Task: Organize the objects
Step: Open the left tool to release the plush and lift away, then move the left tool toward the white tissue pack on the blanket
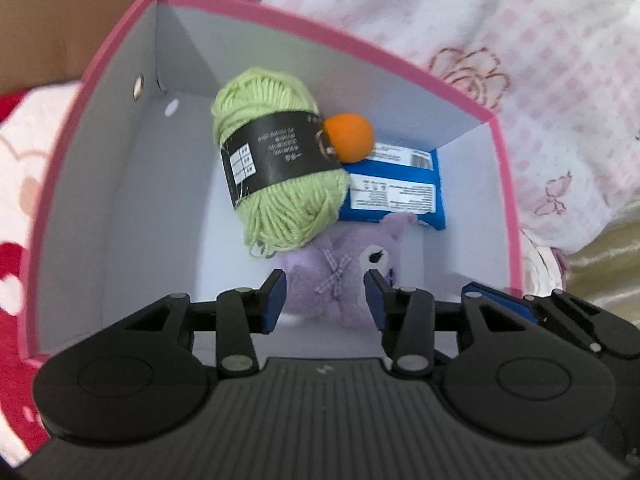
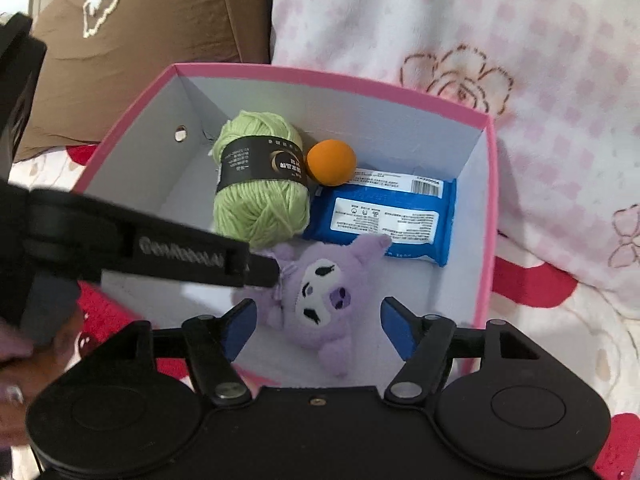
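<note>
Both your tongs hang open over the pink cardboard box, gripping nothing: left gripper, right gripper. Inside the box, the purple plush toy lies nearest you, beside green yarn skein, orange ball and blue wipes packet.

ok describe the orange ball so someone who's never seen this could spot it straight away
Find the pink box with pale inner walls, sitting on the flowered bedding. On its floor, toward the far wall, the orange ball sits wedged between the green yarn skein and the blue wipes pack. It is the only round, smooth, plain orange thing there, and smaller than the purple plush toy.
</note>
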{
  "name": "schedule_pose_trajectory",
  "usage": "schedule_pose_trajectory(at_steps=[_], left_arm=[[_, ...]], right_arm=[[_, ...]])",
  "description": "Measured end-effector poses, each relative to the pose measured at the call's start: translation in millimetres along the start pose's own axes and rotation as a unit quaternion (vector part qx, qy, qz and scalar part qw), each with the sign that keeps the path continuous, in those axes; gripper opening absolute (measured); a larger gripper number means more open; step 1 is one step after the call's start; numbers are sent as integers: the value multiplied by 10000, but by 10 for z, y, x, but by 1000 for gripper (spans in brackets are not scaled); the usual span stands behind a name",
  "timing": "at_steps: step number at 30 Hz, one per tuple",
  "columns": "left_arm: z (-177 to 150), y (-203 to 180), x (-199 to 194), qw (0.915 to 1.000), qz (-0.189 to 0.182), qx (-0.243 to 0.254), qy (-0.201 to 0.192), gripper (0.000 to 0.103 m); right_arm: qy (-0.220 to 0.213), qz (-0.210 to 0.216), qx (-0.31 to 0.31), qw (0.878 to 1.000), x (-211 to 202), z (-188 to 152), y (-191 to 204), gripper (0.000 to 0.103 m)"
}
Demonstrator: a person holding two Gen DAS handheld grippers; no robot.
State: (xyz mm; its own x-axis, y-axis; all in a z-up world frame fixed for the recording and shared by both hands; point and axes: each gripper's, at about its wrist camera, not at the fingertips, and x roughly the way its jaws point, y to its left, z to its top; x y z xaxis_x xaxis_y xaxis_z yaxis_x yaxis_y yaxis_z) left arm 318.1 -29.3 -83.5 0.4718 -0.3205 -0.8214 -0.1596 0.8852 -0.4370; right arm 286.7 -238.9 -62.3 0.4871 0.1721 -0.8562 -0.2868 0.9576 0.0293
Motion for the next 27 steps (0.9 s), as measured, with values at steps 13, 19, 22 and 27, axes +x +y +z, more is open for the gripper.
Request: schedule_pose_trajectory(at_steps=[13, 19, 22, 27], left_arm=[[-230, -253, -868, 9972, 91, 746, 45, 55], [-363, -278, -1264, 9948, 264, 984, -95, 63], [-425, -312, -1382, 9932, 352, 1102, -84, 63], [-571, -373, -1541, 9902, 412, 1332, -41, 65]], right_arm=[[-552, 97, -381, 9977, -698, -209, 111, 88], [-626, 68, -327, 9975, -845, -349, 165, 88], [-645, 83, -369, 9972, -946, -401, 202, 88], [-713, 88, -539, 9960, -1138, -513, 295, 88]])
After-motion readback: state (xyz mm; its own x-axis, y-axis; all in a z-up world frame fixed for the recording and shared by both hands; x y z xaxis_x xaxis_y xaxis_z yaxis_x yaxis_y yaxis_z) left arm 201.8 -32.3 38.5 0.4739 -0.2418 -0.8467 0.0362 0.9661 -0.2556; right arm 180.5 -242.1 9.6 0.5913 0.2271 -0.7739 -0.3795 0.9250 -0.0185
